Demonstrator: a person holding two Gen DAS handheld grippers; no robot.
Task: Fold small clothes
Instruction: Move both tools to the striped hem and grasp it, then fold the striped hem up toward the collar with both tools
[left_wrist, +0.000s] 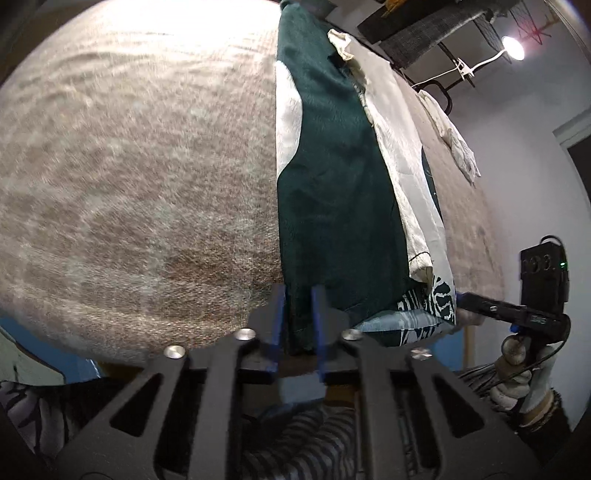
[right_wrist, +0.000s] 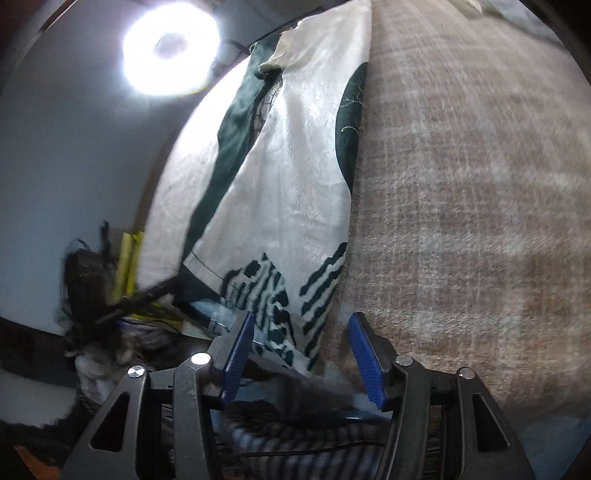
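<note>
A dark green and white garment (left_wrist: 332, 177) lies stretched along the beige woven table cover (left_wrist: 129, 166). My left gripper (left_wrist: 298, 317) is shut on the garment's near green edge, cloth pinched between the blue pads. In the right wrist view the same garment (right_wrist: 295, 184) shows its white side with a green striped print near the hem. My right gripper (right_wrist: 301, 354) is open, its blue pads wide apart at the garment's near corner, with nothing between them. The right gripper also shows in the left wrist view (left_wrist: 517, 314), held by a gloved hand.
A crumpled white cloth (left_wrist: 454, 140) lies farther along the cover. A bright lamp (right_wrist: 170, 48) shines at upper left and another lamp (left_wrist: 513, 48) is clipped to a dark rack. The table's near edge runs under both grippers.
</note>
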